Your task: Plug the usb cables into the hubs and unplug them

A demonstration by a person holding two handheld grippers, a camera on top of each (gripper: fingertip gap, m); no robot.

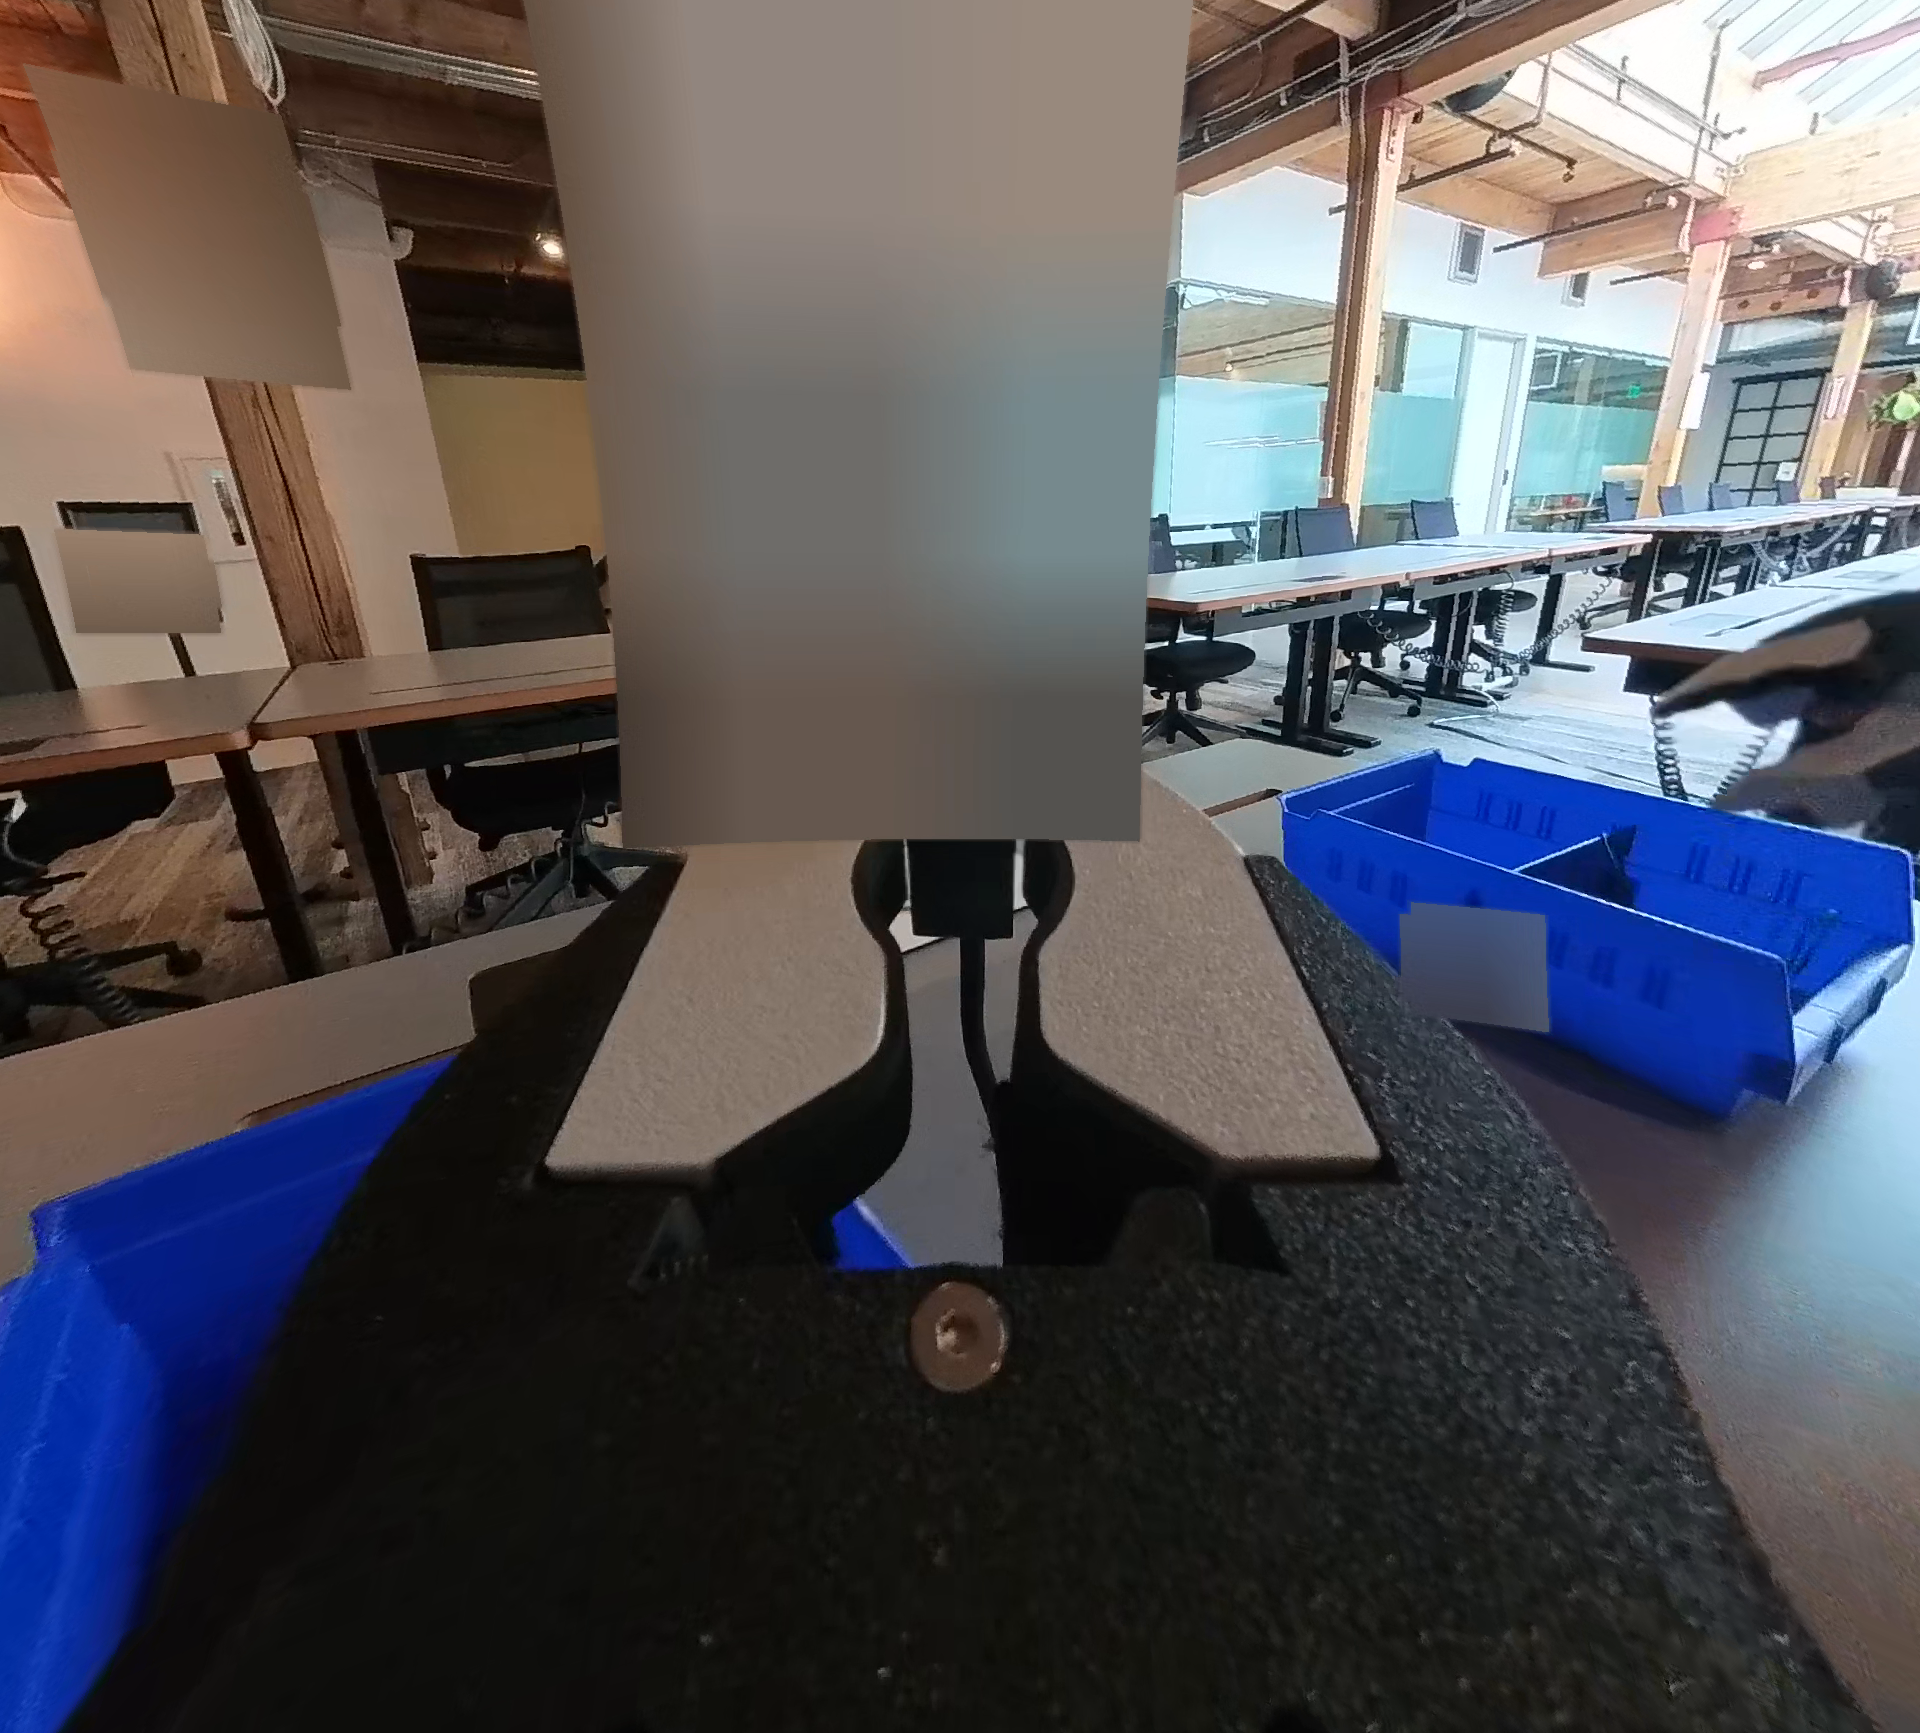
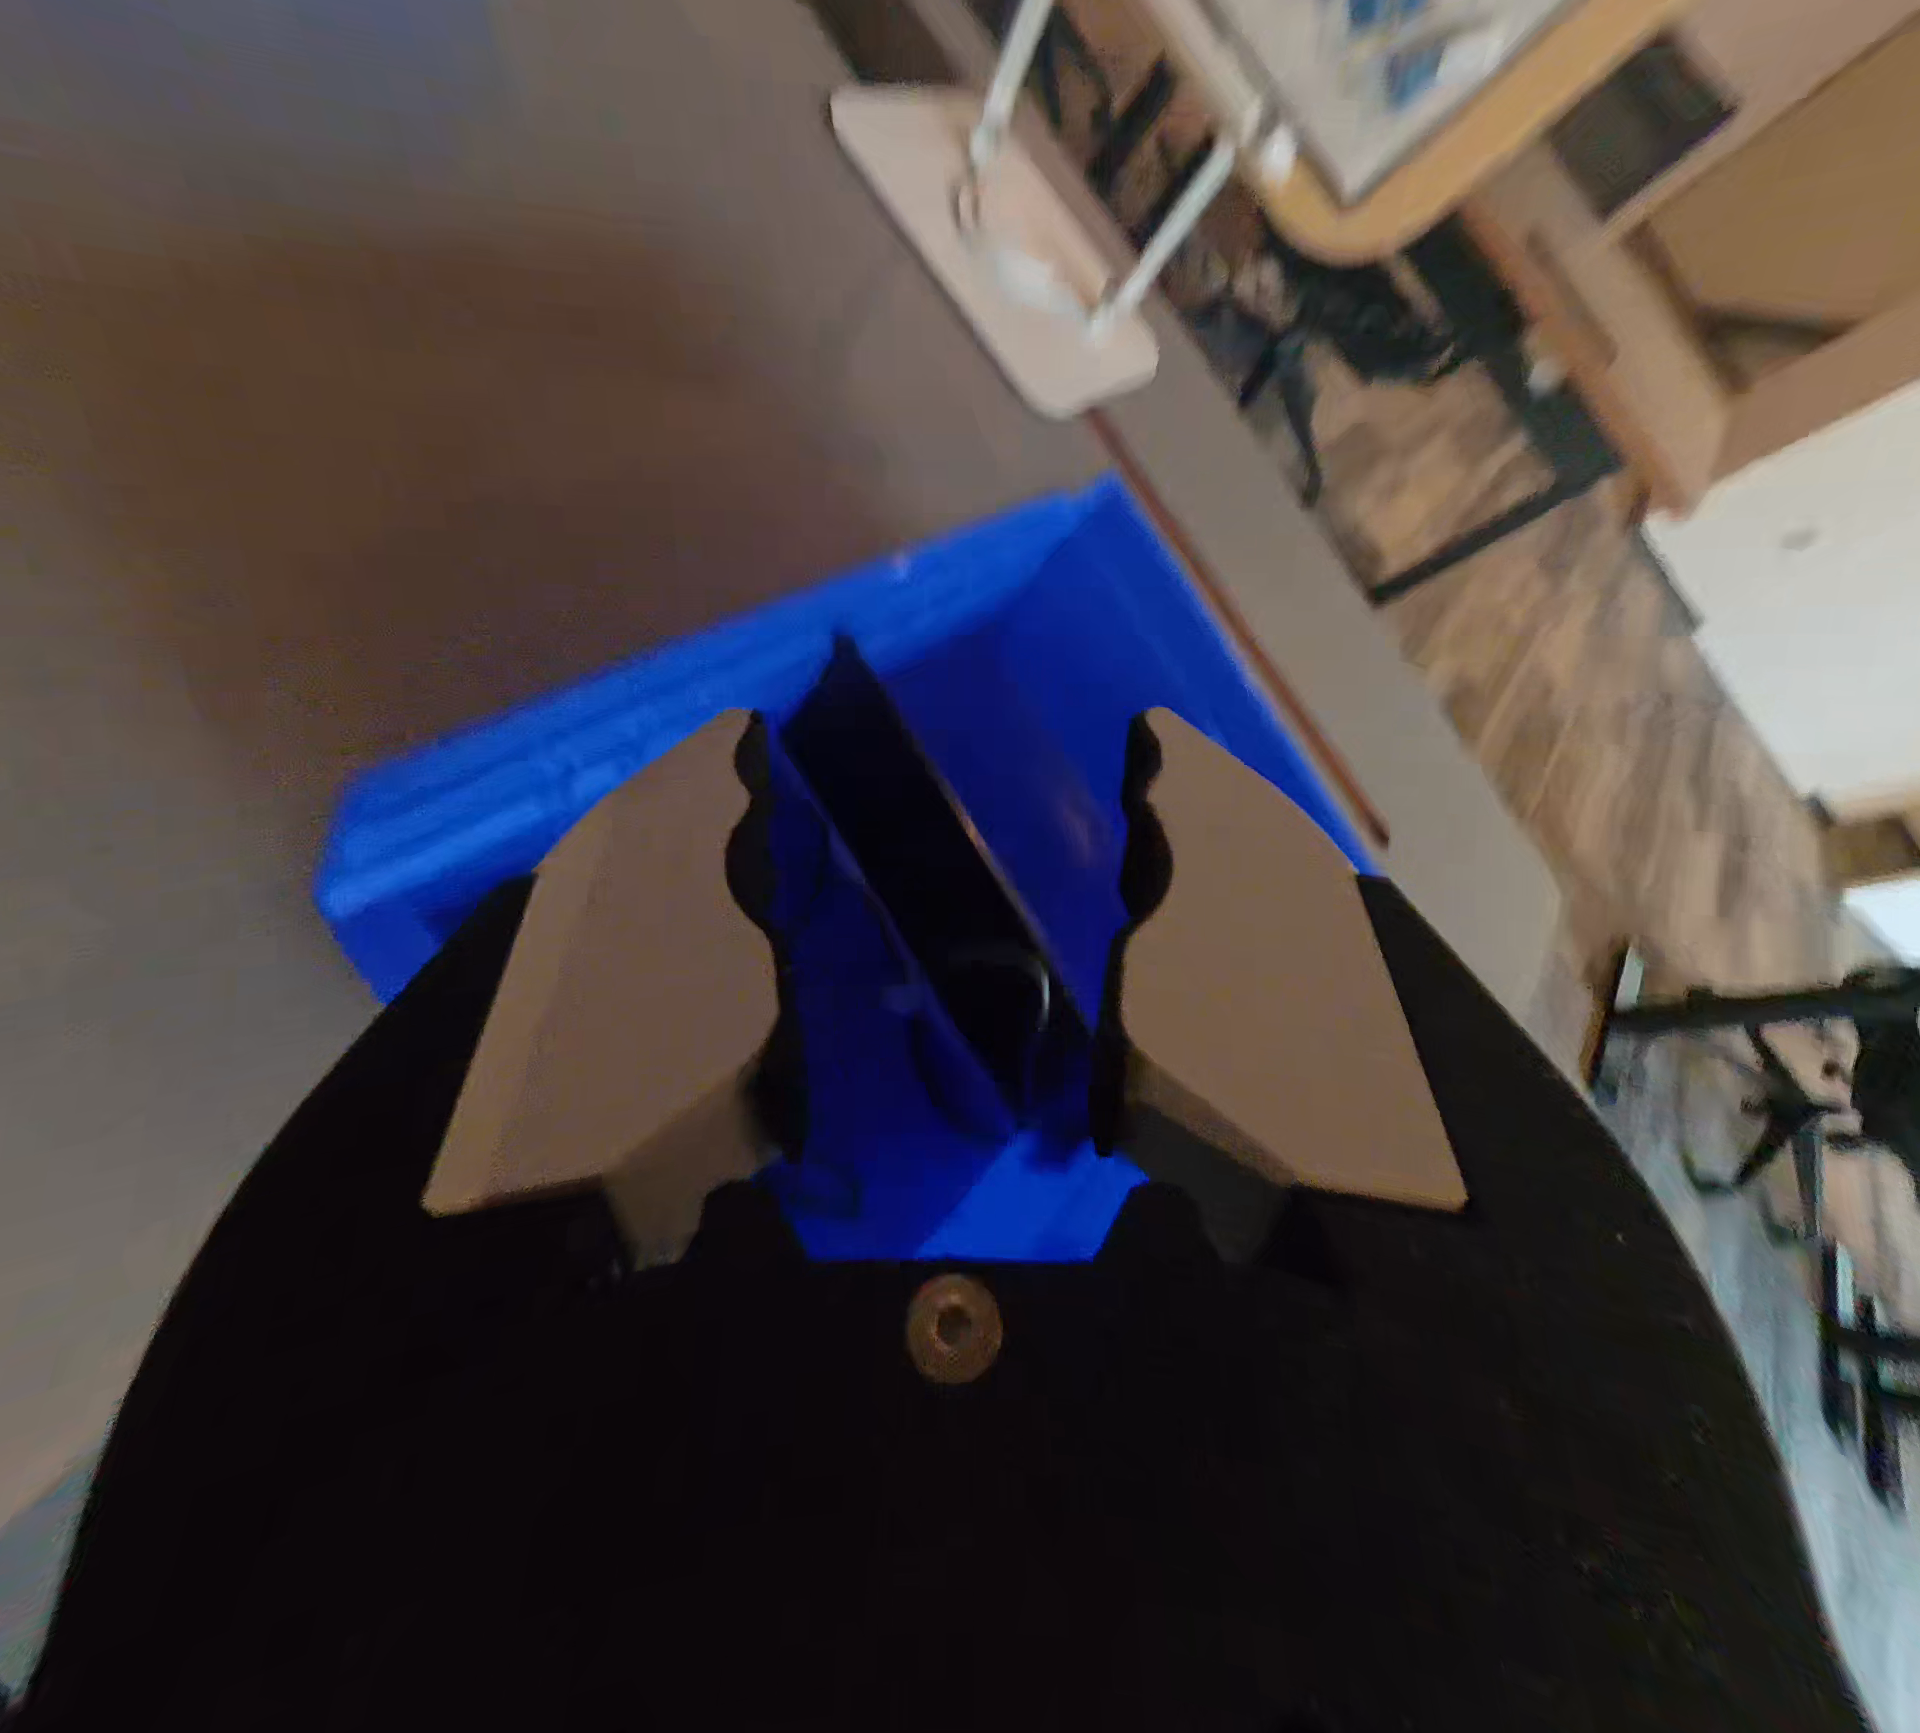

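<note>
My left gripper (image 1: 961, 862) is shut on a black USB plug (image 1: 961, 894). Its thin black cable (image 1: 971, 1008) runs back between the fingers. The fingertips sit at the lower edge of a blur patch. My right gripper (image 2: 945, 748) is open and empty, tilted over a blue bin (image 2: 935, 613) with a black divider (image 2: 914, 810). A dark coiled cable (image 2: 1029, 987) lies at the foot of the divider. The right gripper also shows in the left wrist view (image 1: 1818, 727), hovering over the same blue bin (image 1: 1662, 956).
A second blue bin (image 1: 104, 1371) sits under my left gripper at the lower left. A grey-brown tabletop (image 2: 364, 281) carries the bins. A pale clamp plate with metal rods (image 2: 997, 249) is fixed at the table edge. Desks and chairs (image 1: 1351, 603) stand beyond. Left tips to right tips: about 50 centimeters.
</note>
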